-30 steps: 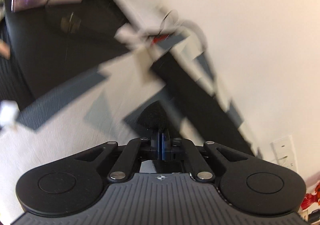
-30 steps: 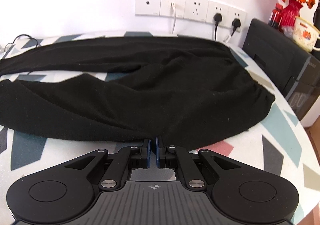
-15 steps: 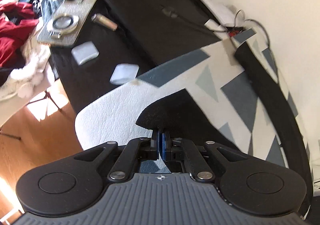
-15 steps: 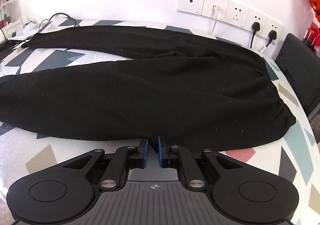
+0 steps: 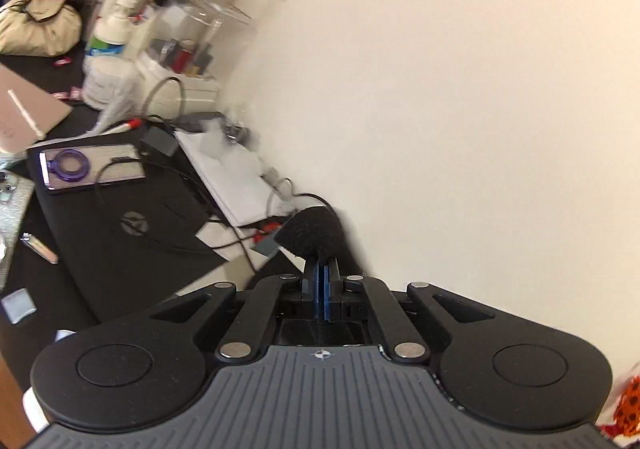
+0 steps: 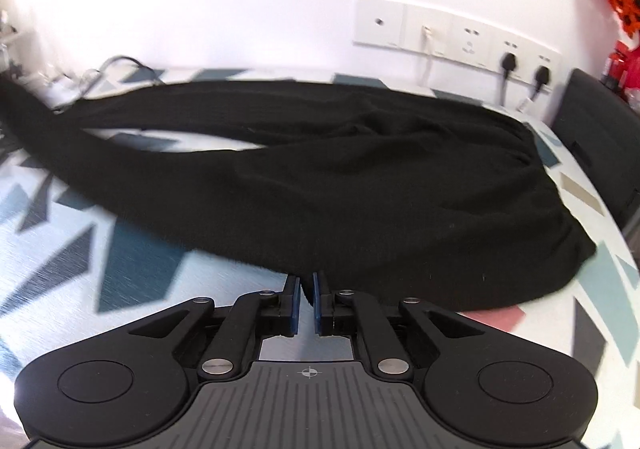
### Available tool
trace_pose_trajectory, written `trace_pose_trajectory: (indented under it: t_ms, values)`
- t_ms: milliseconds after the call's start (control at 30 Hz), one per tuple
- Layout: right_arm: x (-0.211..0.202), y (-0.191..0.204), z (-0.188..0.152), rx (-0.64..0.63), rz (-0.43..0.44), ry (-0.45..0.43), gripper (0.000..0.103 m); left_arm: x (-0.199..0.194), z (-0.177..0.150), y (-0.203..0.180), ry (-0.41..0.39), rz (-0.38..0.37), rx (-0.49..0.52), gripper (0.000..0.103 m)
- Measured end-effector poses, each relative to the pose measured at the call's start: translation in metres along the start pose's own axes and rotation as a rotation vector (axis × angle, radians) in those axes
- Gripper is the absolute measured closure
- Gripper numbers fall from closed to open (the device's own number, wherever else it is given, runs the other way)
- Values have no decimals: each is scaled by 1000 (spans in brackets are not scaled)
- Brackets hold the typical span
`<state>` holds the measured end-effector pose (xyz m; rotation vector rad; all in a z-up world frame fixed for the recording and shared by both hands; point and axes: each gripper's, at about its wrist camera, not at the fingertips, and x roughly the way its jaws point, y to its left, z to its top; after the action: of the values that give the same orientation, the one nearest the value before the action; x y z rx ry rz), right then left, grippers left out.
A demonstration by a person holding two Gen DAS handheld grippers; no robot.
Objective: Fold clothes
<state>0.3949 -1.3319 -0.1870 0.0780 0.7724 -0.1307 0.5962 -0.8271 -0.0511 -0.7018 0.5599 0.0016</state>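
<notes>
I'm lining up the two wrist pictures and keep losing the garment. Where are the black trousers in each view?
Left wrist: only a leg end of the black trousers shows, low centre, pinched in the left gripper.
Right wrist: the trousers spread across the middle, near hem between the fingers of the right gripper, far leg end lifted at the left edge.
Shared landmark: the geometric tablecloth, a sliver of it by the leg end in the left view.

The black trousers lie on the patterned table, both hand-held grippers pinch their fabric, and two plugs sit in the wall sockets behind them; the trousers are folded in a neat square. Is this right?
Not fully. The black trousers are not folded in a square: the right wrist view shows them spread out, legs stretching left across the patterned table. The rest stands: the left hand-held gripper and right hand-held gripper pinch fabric, and two plugs sit in the sockets.
</notes>
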Motion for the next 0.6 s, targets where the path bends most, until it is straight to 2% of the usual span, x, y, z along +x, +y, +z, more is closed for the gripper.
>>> trace_pose_trajectory:
  t_ms: [100, 200, 333, 400, 433, 467, 600]
  values:
    - [-1, 5, 0, -3, 31, -9, 98, 8, -8, 44, 48, 144, -58, 101]
    - [1, 8, -8, 2, 39, 16, 98, 20, -31, 95, 134, 315, -117, 101]
    - [1, 8, -17, 23, 32, 46, 98, 30, -62, 135, 263, 444, -144, 99]
    - [-1, 7, -19, 38, 35, 54, 95, 32, -68, 136, 307, 472, -144, 93]
    - [-2, 5, -19, 44, 33, 55, 91, 32, -69, 135, 311, 470, -146, 85]
    - [-3, 4, -19, 48, 28, 53, 85, 32, -68, 132, 308, 469, -141, 77]
    - [-15, -10, -18, 95, -4, 29, 75, 33, -66, 111, 289, 442, -99, 60]
